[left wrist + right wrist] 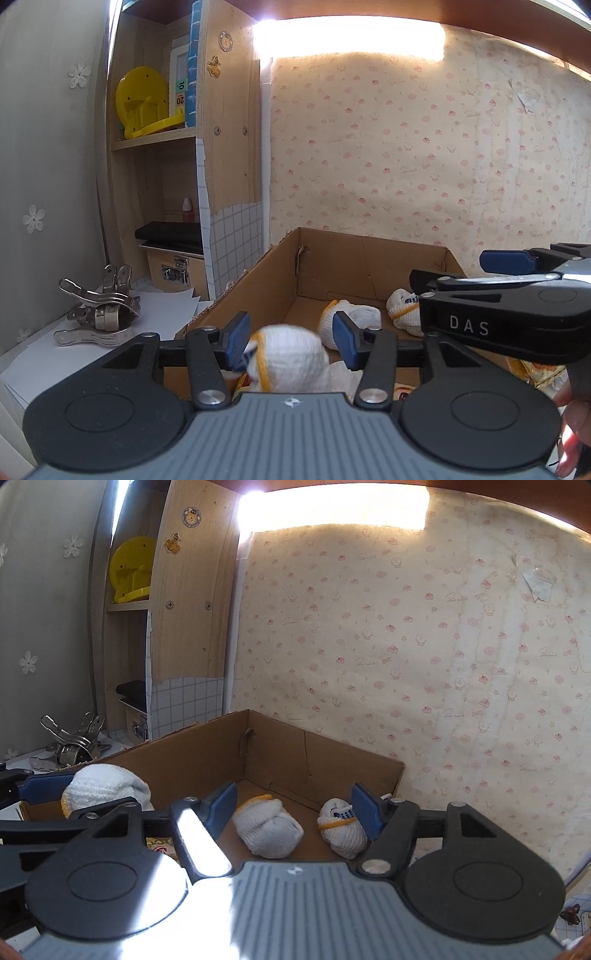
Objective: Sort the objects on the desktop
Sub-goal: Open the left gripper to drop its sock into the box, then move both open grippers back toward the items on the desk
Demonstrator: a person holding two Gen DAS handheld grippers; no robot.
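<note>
A rolled white glove bundle (286, 354) with yellow trim sits blurred between the blue pads of my left gripper (291, 341), over the near end of an open cardboard box (280, 266). It touches the left pad, and a thin gap shows at the right pad, so the jaws stand open. In the right wrist view this bundle (105, 788) hangs at the box's left wall. My right gripper (294, 808) is open and empty above the box (207, 753). Two more bundles (269, 830) (341, 830) lie on the box floor beyond its fingers.
A heap of metal clips (99, 314) lies on white paper (159, 306) left of the box. Behind them a wooden shelf holds a yellow plastic piece (142, 99), a latched wooden case (173, 269) and a small red-capped bottle (187, 212). Patterned wallpaper (406, 646) backs the box.
</note>
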